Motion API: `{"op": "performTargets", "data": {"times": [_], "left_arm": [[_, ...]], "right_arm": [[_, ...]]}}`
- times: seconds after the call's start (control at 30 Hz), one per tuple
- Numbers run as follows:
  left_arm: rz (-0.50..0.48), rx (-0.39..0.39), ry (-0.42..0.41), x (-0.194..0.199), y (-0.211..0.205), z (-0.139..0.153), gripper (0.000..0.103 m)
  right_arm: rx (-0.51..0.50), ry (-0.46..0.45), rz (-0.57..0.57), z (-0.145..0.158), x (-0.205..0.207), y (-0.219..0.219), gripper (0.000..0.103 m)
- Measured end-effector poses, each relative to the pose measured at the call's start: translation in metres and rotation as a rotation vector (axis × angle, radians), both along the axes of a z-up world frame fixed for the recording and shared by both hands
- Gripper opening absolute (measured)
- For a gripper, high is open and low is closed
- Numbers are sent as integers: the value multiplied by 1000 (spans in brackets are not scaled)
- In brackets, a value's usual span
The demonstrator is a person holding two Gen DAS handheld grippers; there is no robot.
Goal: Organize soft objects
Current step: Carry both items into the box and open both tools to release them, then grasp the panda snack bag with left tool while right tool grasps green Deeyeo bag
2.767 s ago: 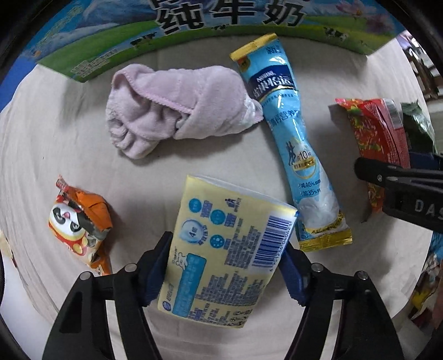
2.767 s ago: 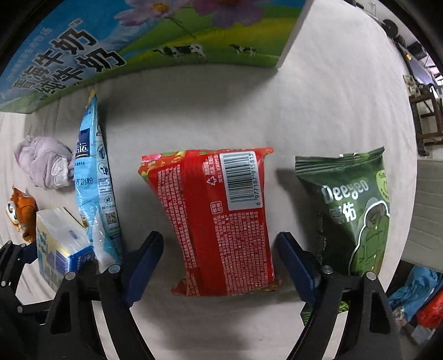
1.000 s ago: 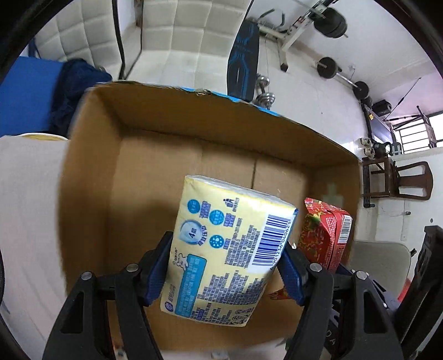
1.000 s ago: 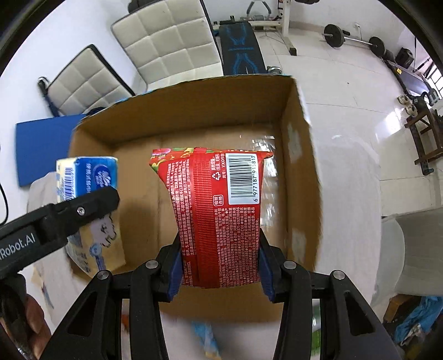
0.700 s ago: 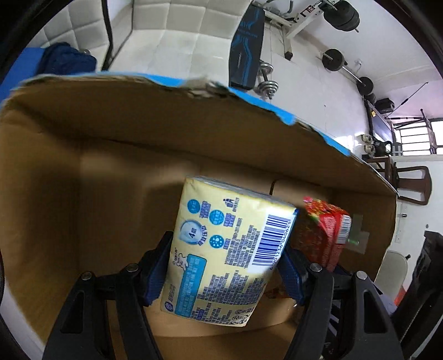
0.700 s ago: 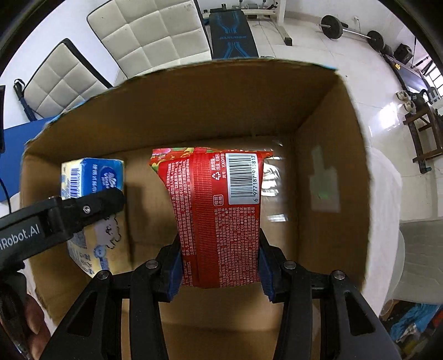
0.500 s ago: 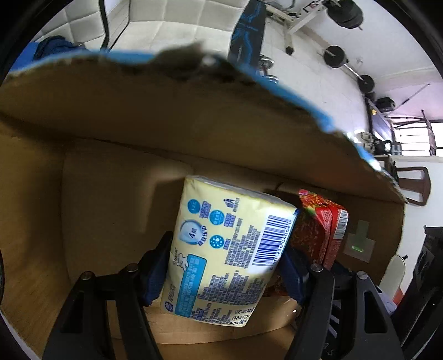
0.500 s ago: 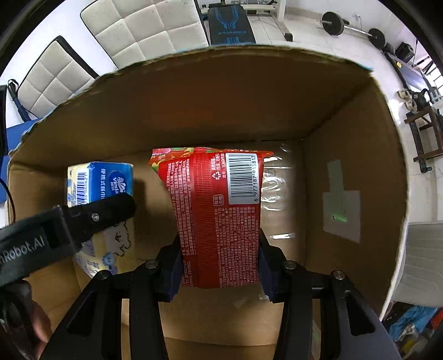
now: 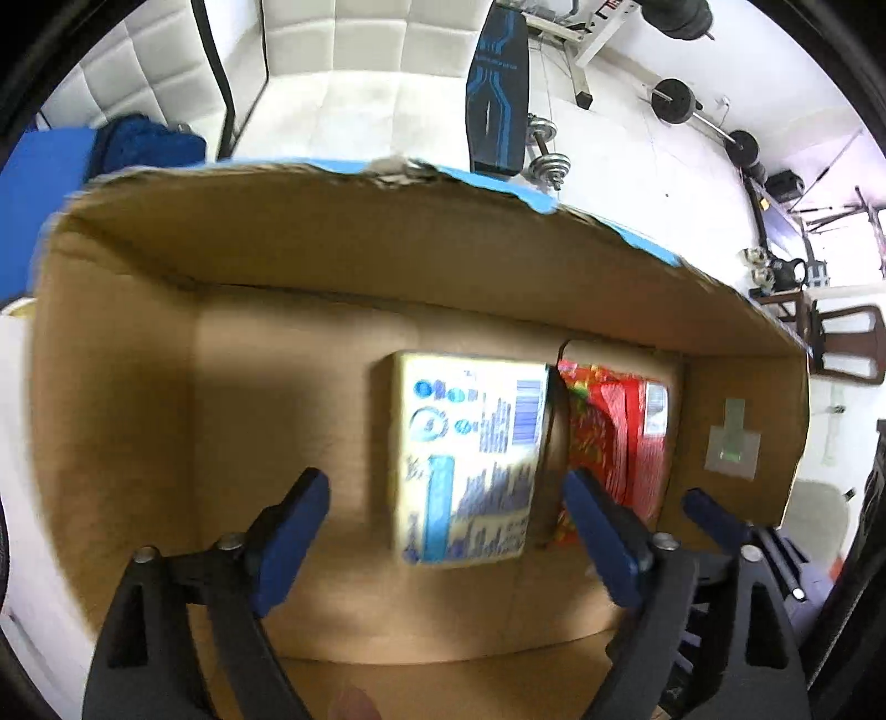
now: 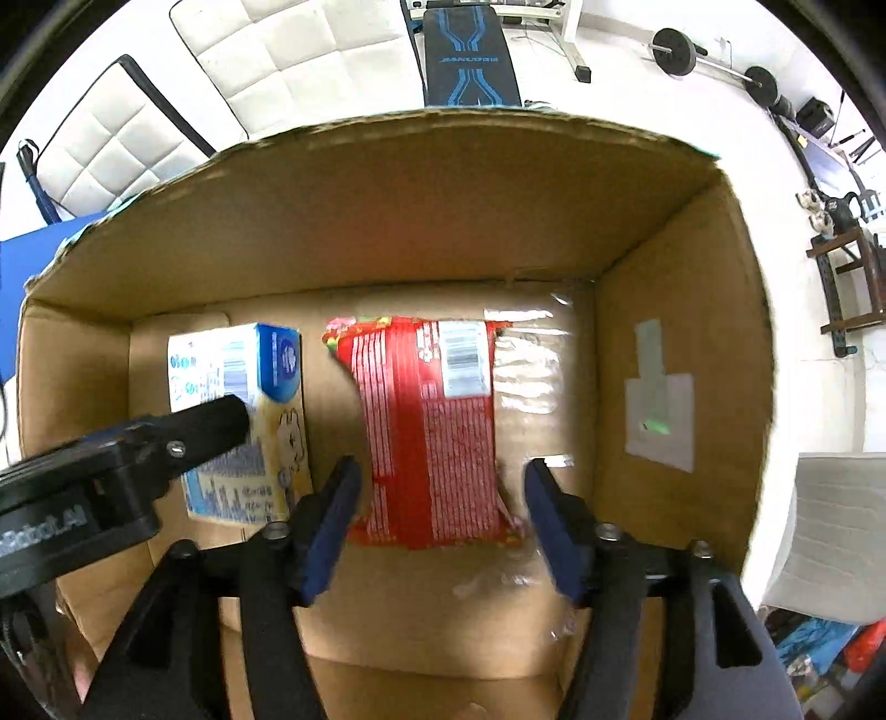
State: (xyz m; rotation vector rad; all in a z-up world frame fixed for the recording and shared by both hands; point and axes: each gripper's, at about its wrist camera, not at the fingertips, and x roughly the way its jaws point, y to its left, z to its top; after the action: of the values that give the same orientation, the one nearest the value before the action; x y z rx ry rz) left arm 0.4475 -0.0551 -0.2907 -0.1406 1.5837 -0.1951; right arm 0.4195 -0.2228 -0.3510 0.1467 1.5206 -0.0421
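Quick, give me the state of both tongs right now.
Left tongs: open, holding nothing; the yellow tissue pack lies in the cardboard box.
Right tongs: open, holding nothing; the red snack bag lies in the box.

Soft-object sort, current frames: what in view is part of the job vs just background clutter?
Job:
- cardboard box
- tissue pack, lying in the box
- red snack bag, lying in the box
- left gripper, open
- right gripper, open

Background:
- weight bench
- barbell
- white padded chairs
- wooden chair
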Motion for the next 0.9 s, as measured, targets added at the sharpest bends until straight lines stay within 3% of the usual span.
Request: {"op": "performTargets", "data": {"times": [0.03,0.1,0.17,0.37,0.77,0.9], "left_arm": [[-7,16,-15,-6,3,5,97],[-22,46,-52,-19,10,17,98],[-39,75,-92,-37,16,31,99],[-56,101,-180,-72,34,62,100],[-63,112,-338,-132,38,122,100],[-58,115,-375,-156,38,141,100]], "right_arm": [[-1,1,6,3,-6,2,75],[-4,-4,22,15,-19,9,90],[-12,-7,36,26,-27,15,97],[-26,-49,32,61,-78,29,97],[-49,-194,-15,156,-131,43,97],[-63,-241,-20,170,-148,45,97]]}}
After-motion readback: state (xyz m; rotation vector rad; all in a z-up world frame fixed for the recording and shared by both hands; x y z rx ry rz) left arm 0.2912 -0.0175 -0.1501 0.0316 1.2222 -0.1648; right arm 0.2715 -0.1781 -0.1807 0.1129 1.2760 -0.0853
